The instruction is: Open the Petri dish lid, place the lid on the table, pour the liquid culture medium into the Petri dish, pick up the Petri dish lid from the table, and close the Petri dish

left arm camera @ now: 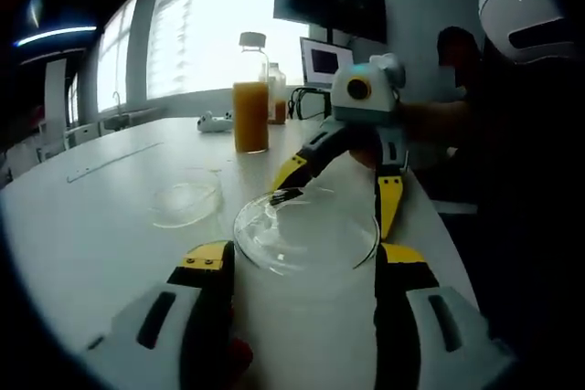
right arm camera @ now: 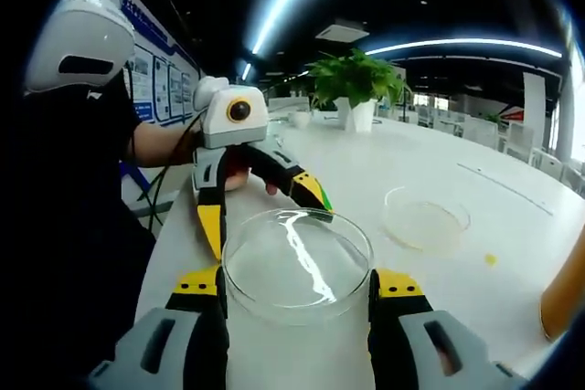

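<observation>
both grippers, left gripper (left arm camera: 302, 267) & right gripper (right arm camera: 297, 303), jaws wide, each clamped on the clear petri dish (left arm camera: 306, 230) held over the white table (left arm camera: 101, 216). lid (left arm camera: 186, 200) lies apart on table, nr orange bottle (left arm camera: 250, 102).

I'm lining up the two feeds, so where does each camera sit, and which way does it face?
Left gripper view: rides the left gripper, looking past its yellow-tipped jaws and a clear Petri dish piece toward the windows and orange-liquid bottle; the right gripper enters opposite.
Right gripper view: rides the right gripper, facing the potted plant; the left gripper and a person's dark sleeve show.
Shared: the dish between the jaws, the second dish piece on the white table.
</observation>
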